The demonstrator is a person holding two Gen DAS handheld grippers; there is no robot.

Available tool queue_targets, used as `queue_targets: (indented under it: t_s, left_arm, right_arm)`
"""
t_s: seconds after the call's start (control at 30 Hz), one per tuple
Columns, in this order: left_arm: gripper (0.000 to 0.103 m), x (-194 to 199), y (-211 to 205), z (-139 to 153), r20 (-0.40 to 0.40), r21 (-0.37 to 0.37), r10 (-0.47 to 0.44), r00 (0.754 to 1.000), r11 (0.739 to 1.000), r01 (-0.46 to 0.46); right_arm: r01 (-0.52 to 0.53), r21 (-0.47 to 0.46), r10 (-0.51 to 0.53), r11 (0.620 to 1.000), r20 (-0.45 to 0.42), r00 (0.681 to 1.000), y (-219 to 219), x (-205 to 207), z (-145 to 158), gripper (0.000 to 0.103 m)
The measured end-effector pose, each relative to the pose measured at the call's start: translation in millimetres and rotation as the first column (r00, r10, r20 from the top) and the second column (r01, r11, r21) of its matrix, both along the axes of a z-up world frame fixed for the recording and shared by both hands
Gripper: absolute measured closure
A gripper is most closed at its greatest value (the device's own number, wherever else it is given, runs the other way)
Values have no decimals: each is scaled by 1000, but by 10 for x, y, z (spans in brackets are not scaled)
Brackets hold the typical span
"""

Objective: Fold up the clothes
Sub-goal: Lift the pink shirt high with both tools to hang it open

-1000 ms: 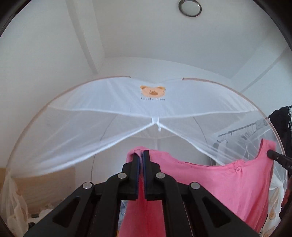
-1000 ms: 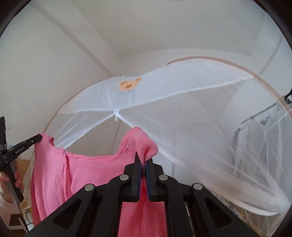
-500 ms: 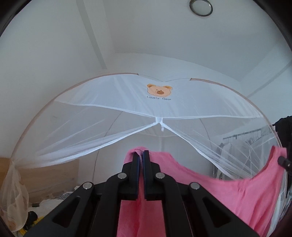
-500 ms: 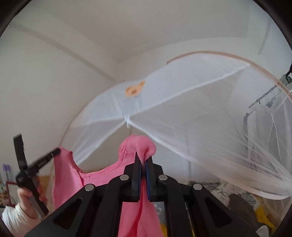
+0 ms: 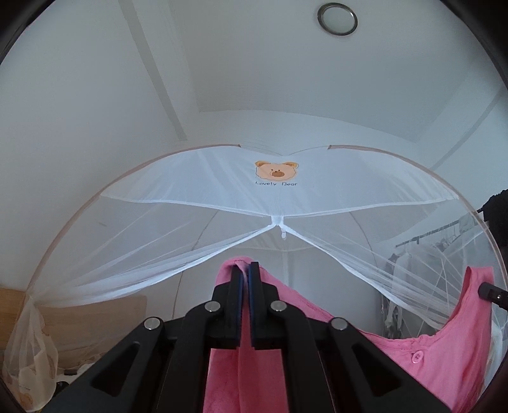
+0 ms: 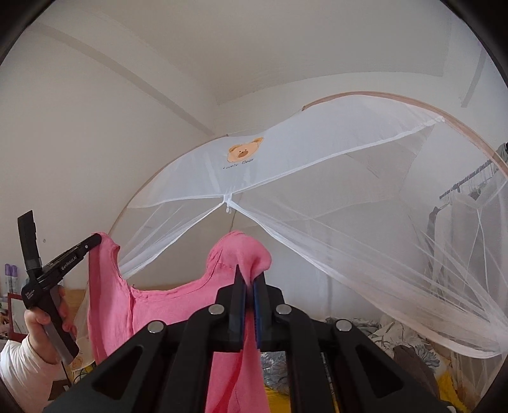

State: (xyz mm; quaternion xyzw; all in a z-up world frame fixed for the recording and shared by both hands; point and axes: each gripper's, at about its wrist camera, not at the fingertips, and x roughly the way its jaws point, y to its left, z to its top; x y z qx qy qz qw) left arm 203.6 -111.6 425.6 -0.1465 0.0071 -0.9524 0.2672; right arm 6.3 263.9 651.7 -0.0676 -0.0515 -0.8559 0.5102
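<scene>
a pink garment [image 5: 438, 359] hangs stretched in the air between two hand-held tongs, in front of a white mosquito net [image 5: 190, 203] that domes over a bed. in the left wrist view the left tongs [image 5: 245, 270] are pressed together on one shoulder of the garment, a fold of pink cloth poking up between the black fingers and the rest dropping straight down below them. from there the neckline sags across to the right of the picture, where a pink button [image 5: 416, 357] shows on the front, and rises to the other shoulder strap near the picture's edge, where the dark tip of the right tongs [image 5: 490, 290] meets it. in the right wrist view the right tongs [image 6: 249, 279] pinch the other shoulder in the same way, with a rounded bunch of cloth standing above the closed fingers; the left tongs [image 6: 93, 240] appear at the far left, clamped on the top of the far strap, held by a hand [image 6: 44, 321] in a white sleeve [image 6: 22, 368]. the garment is well clear of any surface, its lower part out of view. the net carries a bear face print [image 5: 277, 170] with small lettering under it, and a zip pull hangs where its two flaps meet. a round ceiling light [image 5: 337, 18] sits above, a clothes rail [image 6: 470, 186] with hanging clothes stands behind the net to the right, and patterned bedding [image 6: 374, 330] lies low inside it.
</scene>
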Motion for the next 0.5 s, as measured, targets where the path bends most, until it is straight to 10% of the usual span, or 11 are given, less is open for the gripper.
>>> queue_targets:
  t_s: [0.27,0.5]
  left_arm:
    - [100,-1283,-502,-598,204,65,50,978,996,-65]
    - [100,-2856,-1050,-1708,463,107,66,884,986,-130]
  right_arm:
    - [-20,124,-6,992,200,980,-854,-1146,-697,99]
    - [-21,260,-90,965,410,908,-1738,-2366,-1941,99]
